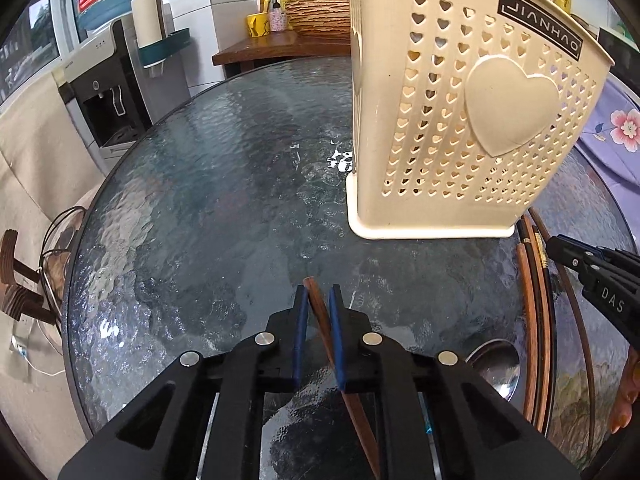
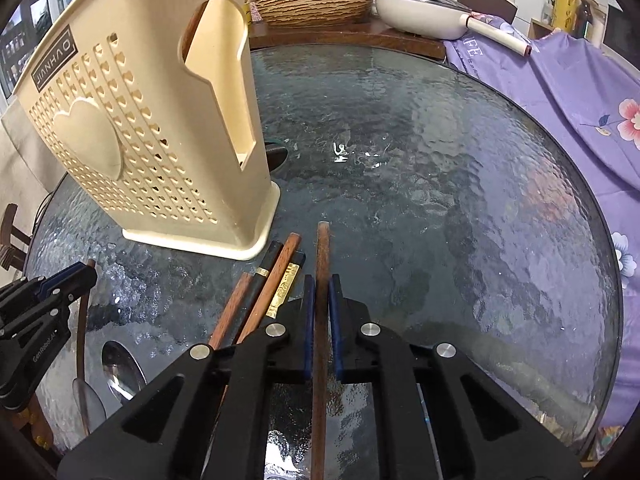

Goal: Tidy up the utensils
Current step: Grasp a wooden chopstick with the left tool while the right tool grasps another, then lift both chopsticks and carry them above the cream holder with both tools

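Note:
A cream utensil holder [image 1: 460, 120] with heart-shaped holes stands upright on the glass table [image 1: 220, 180]; it also shows in the right wrist view [image 2: 152, 140]. My left gripper [image 1: 319, 292] is shut on a brown wooden chopstick [image 1: 320, 312] just in front of the holder. My right gripper [image 2: 322, 282] is shut on another brown wooden chopstick [image 2: 322, 248] to the right of the holder. Several brown and black chopsticks [image 2: 276, 276] lie on the table between the grippers. Metal spoons [image 2: 120, 368] lie nearer, at the left of the right wrist view.
A wooden counter [image 2: 340, 38] behind the table carries a woven basket [image 2: 316, 0] and a white pan [image 2: 420, 12]. A purple floral cloth [image 2: 560, 100] lies to the right. A water dispenser [image 1: 104, 92] stands to the left. My left gripper shows in the right wrist view [image 2: 86, 274].

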The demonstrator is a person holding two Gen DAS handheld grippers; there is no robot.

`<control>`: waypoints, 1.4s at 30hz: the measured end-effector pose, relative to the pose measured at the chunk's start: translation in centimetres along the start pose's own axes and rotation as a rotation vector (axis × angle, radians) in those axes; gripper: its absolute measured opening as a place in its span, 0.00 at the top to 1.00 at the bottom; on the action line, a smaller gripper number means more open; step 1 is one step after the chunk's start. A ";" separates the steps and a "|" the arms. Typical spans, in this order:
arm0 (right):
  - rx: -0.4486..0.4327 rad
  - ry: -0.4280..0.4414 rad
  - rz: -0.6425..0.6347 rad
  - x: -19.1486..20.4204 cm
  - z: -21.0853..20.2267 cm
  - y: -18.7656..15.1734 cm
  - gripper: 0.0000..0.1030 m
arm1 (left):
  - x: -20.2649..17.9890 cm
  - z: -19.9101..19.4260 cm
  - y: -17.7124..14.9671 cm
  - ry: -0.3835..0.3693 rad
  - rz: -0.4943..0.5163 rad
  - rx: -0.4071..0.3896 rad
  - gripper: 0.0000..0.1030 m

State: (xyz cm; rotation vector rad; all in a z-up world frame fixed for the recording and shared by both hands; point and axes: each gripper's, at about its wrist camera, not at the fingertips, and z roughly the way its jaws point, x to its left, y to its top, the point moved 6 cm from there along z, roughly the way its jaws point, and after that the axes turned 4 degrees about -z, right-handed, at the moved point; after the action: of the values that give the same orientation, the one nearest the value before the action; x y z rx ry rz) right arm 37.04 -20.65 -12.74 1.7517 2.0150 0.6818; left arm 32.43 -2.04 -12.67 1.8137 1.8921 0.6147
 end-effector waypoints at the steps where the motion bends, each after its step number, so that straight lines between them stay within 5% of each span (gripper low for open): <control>1: -0.001 0.000 0.001 0.1 -0.1 -0.2 0.92 | 0.0 0.1 0.1 -0.002 -0.004 0.000 0.90; 16: -0.030 0.014 0.033 -0.4 -0.4 -0.4 0.92 | -0.3 0.5 0.6 0.015 -0.017 -0.030 0.92; 24: -0.109 0.038 0.049 -0.8 -2.8 0.3 0.92 | -0.2 -0.7 0.2 -0.055 -0.048 -0.049 0.93; 42: -0.437 0.277 -0.044 0.1 -18.9 1.4 0.93 | 0.1 -16.7 2.7 -0.293 -0.035 -0.389 0.93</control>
State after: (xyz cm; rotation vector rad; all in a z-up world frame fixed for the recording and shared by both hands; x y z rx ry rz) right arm 27.18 -22.50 3.37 1.4119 1.8766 1.2980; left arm 24.67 -2.05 2.32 1.5224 1.4890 0.6165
